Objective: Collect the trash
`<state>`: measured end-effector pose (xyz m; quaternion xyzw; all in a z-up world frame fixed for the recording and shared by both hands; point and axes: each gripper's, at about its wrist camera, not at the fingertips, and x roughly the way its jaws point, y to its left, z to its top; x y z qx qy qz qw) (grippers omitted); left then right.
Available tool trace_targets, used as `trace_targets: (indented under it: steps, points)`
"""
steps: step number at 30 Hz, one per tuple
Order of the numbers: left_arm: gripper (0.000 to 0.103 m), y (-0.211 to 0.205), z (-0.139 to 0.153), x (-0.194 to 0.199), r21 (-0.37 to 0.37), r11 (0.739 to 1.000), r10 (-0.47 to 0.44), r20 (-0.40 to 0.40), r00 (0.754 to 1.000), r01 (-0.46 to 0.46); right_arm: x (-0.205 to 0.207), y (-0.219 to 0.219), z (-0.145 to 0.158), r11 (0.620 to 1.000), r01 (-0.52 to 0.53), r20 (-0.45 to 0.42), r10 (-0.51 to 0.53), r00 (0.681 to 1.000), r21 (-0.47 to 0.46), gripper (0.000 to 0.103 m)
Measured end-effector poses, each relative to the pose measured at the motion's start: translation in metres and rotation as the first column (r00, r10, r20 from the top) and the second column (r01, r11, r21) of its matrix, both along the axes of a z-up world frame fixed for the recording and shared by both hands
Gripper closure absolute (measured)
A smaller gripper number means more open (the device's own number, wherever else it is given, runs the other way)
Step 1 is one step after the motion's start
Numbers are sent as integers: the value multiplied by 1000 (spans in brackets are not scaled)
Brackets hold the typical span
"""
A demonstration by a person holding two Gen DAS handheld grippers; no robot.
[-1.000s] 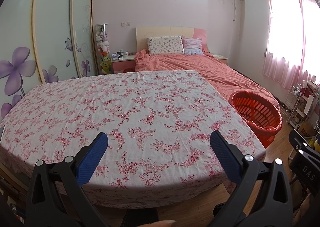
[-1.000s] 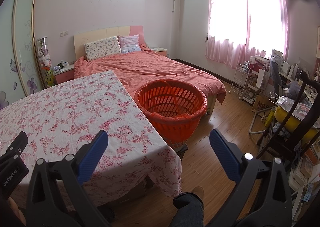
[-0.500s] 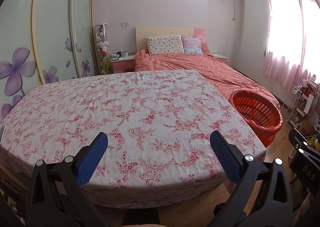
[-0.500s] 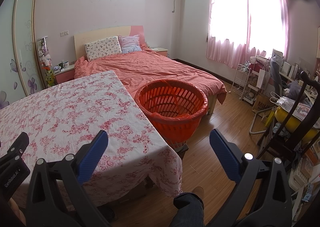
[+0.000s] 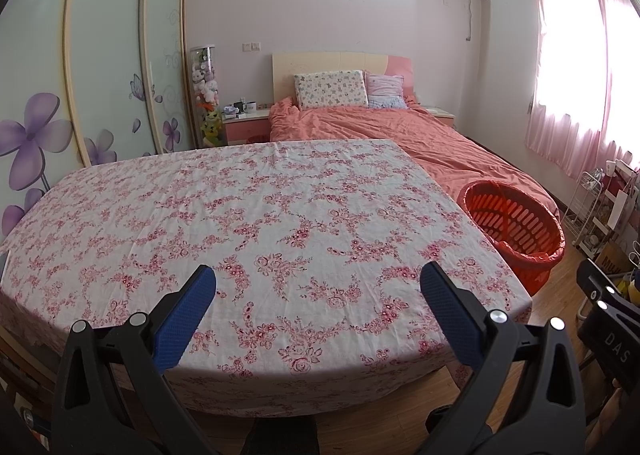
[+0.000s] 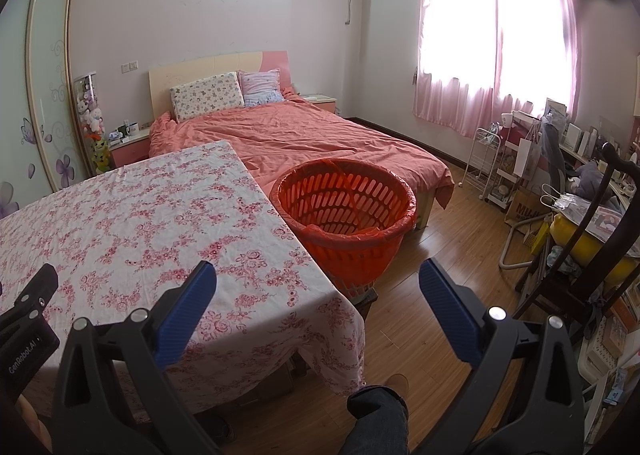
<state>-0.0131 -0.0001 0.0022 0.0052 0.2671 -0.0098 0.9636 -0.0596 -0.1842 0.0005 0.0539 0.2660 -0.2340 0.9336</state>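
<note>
An orange slatted basket (image 6: 344,215) lined with an orange bag stands on the floor at the table's right side; it also shows in the left wrist view (image 5: 516,223). The table with a pink floral cloth (image 5: 260,215) shows no trash on its visible top. My left gripper (image 5: 318,283) is open and empty, over the table's near edge. My right gripper (image 6: 318,277) is open and empty, over the table's near right corner (image 6: 280,295), short of the basket. The left gripper's body (image 6: 28,319) shows at the right wrist view's left edge.
A bed with a salmon cover (image 6: 312,139) lies behind the table and basket. A wardrobe with flower doors (image 5: 100,55) stands left. A white trolley (image 6: 486,163), a cluttered desk and a dark wooden chair (image 6: 588,255) line the right. Wooden floor (image 6: 432,255) lies right of the basket.
Both views have shifted only slightly; the basket sits a touch further right in the right wrist view. Both grippers stay open and empty.
</note>
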Motion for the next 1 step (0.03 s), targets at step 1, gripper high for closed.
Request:
trace_targets:
  steps: [1]
  points:
    - [2,0,0,0,0,1000,-1,-1,1000,1,0,0,0,1000,0,0,0,1000,0,4]
